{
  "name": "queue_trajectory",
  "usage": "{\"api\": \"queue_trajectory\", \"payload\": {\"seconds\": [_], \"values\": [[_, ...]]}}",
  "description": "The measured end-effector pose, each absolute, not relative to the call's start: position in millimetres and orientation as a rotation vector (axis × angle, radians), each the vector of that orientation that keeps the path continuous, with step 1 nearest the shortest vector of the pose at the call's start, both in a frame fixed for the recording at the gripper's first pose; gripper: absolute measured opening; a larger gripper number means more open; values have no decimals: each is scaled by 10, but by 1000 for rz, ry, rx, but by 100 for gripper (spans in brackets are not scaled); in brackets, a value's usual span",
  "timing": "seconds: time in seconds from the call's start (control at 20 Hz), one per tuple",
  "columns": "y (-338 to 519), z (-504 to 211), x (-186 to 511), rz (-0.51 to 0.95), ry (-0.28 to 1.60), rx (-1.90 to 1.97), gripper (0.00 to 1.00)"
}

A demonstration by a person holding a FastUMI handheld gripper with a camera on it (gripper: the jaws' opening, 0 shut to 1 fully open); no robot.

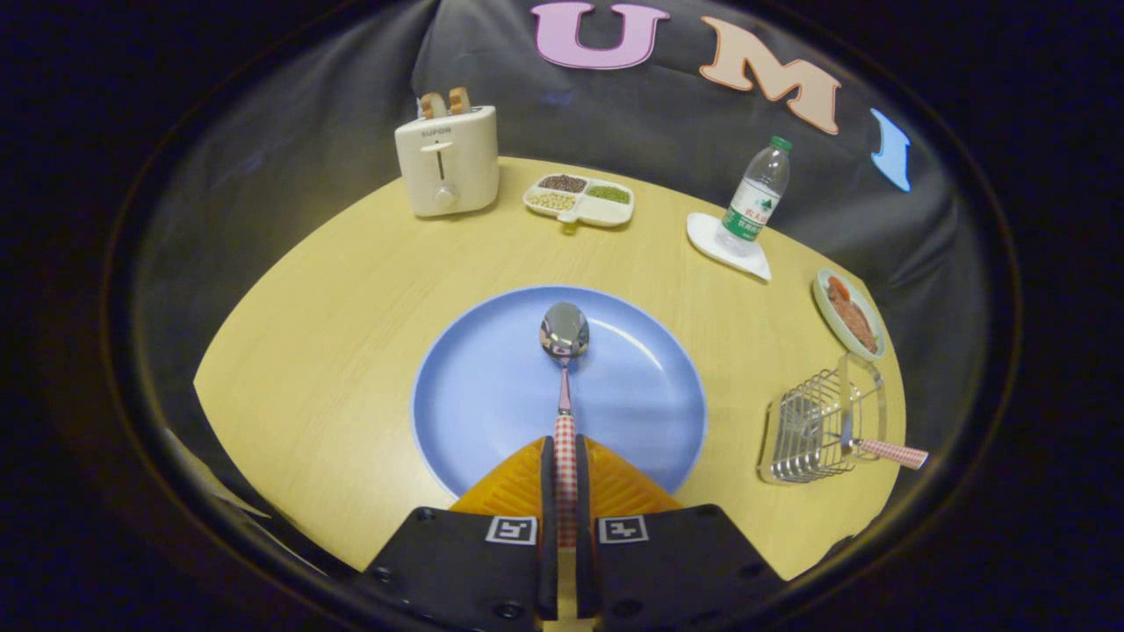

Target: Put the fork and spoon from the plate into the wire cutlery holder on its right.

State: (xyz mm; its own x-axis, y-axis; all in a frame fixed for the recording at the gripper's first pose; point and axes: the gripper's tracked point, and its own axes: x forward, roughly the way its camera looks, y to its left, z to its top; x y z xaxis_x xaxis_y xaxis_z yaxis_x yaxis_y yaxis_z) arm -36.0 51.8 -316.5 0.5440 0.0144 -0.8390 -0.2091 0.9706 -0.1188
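Observation:
A spoon (564, 351) with a shiny bowl and a red-and-white checked handle points away from me over the blue plate (474, 386). My gripper (565, 456) is shut on the spoon's handle, both fingers pressing its sides. To the right of the plate stands the wire cutlery holder (812, 430). A fork (887, 451) with the same checked handle rests in it, the handle sticking out to the right. Whether the spoon's bowl touches the plate I cannot tell.
A cream toaster (446, 162) with bread stands at the far left, a divided dish of beans (580, 200) beside it. A water bottle (755, 197) stands on a white coaster (702, 235) at the far right. A small dish of food (847, 313) lies beyond the holder. The round wooden table (307, 351) ends near the holder.

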Motion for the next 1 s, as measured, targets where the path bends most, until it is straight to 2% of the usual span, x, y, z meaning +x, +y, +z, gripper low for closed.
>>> {"api": "queue_trajectory", "payload": {"seconds": [0.35, 0.6, 1.0], "values": [[156, -2667, -258, 164, 1019, -214, 11], [-368, -2314, -163, 122, 1029, -273, 11], [-966, -2007, -289, 131, 1130, -313, 11]]}}
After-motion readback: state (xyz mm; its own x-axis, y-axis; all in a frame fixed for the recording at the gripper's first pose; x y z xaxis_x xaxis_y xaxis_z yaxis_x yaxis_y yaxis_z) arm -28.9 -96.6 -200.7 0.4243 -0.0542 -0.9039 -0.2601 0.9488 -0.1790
